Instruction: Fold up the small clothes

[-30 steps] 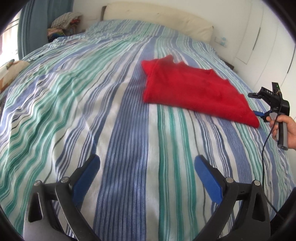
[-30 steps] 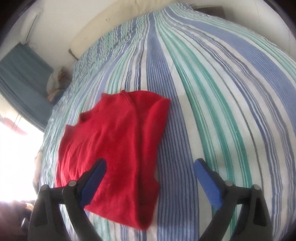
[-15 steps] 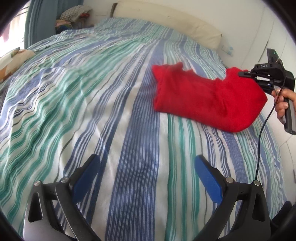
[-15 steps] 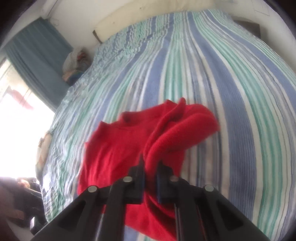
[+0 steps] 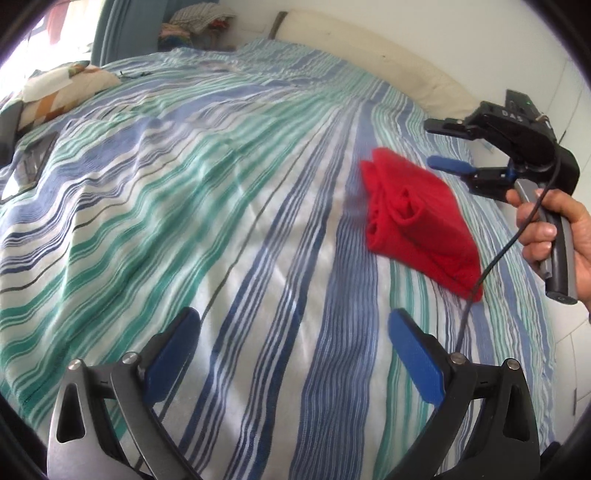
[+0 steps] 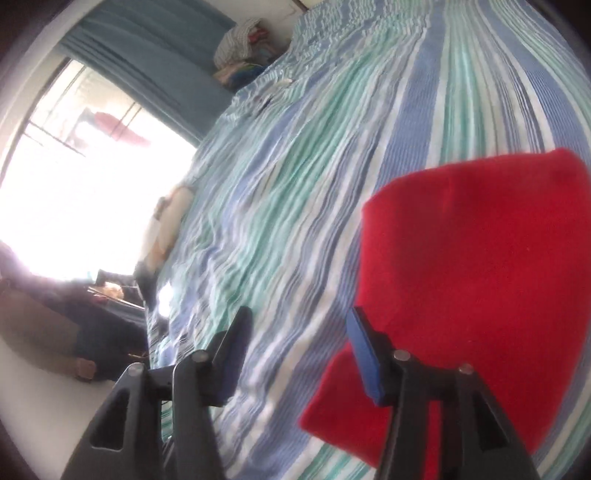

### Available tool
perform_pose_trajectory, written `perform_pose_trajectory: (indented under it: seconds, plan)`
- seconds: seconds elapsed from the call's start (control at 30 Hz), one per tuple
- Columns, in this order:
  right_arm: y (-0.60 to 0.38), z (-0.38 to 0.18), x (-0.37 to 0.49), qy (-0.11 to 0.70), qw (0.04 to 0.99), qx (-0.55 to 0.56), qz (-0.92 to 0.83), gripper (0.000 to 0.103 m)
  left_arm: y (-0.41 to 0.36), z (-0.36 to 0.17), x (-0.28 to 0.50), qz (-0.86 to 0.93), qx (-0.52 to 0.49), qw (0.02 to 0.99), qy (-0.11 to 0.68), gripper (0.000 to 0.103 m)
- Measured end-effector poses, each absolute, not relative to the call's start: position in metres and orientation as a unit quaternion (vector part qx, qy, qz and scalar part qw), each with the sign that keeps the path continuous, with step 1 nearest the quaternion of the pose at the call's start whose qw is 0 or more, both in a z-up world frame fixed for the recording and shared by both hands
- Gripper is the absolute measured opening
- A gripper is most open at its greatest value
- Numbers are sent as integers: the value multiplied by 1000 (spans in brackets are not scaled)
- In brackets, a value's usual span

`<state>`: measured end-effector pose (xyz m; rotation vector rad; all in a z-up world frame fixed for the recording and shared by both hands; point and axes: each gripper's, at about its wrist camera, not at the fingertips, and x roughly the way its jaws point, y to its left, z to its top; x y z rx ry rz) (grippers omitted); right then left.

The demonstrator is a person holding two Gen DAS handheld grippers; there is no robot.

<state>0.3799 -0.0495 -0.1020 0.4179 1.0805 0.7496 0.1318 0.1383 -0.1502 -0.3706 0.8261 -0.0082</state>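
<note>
1. Here the red garment (image 5: 417, 218) lies folded into a compact bundle on the striped bedspread (image 5: 221, 221), toward the right side of the bed as the left wrist view shows it, with rolled layers showing at its near-left edge.
2. In the right wrist view the same garment (image 6: 476, 266) fills the right half of the picture, flat on the stripes, its smooth folded top facing up.
3. The right gripper (image 6: 299, 343) has just been opening its jaws; they now stand partly apart with nothing between them, only bedspread showing in the gap. Its right finger passes in front of the garment's near edge, but whether it touches the cloth I cannot tell.
4. From the left wrist view the right gripper (image 5: 443, 144) hangs above the garment's far right end, released, held by the right hand (image 5: 554, 229) on its handle, a black cable trailing down from it.
5. The left gripper (image 5: 291, 350) hovers over bare bedspread nearer the camera, well apart from the garment, jaws spread wide and empty.
6. Farther out, a patterned pillow (image 5: 62, 88) rests at the left edge of the bed, a pale headboard cushion (image 5: 369, 48) runs along the wall, and a pile of clothes (image 5: 192, 22) sits beside a blue curtain (image 6: 147, 48) by the bright window.
</note>
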Motion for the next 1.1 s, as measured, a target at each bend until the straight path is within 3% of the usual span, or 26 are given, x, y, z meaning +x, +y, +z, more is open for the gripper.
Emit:
perform_pose_trajectory:
  seconds: [0.1, 0.17, 0.23, 0.37, 0.53, 0.8, 0.97, 1.03, 1.1]
  plan:
    - [-75, -74, 357, 458, 811, 150, 333, 54, 142, -151, 134, -5, -193, 897, 399, 101]
    - [-85, -69, 345, 453, 848, 59, 270, 54, 141, -152, 135, -8, -197, 895, 401, 101]
    - [-89, -80, 336, 462, 852, 2, 247, 54, 137, -152, 135, -11, -193, 895, 402, 101]
    - [-66, -124, 326, 480, 843, -33, 243, 41, 125, -155, 135, -10, -158, 899, 407, 101]
    - [-15, -159, 307, 480, 834, -70, 264, 40, 118, -159, 133, -5, -128, 902, 413, 101]
    - [-92, -103, 255, 412, 883, -50, 218, 40, 106, -161, 133, -24, -112, 901, 419, 101]
    - [-116, -175, 270, 504, 845, 19, 180, 41, 94, -166, 134, -37, -85, 893, 441, 101]
    - [-115, -168, 258, 475, 861, 15, 180, 42, 96, -156, 133, -56, -105, 890, 440, 101]
    - [-124, -156, 247, 465, 862, 55, 196, 62, 97, -142, 142, -79, -136, 887, 434, 102]
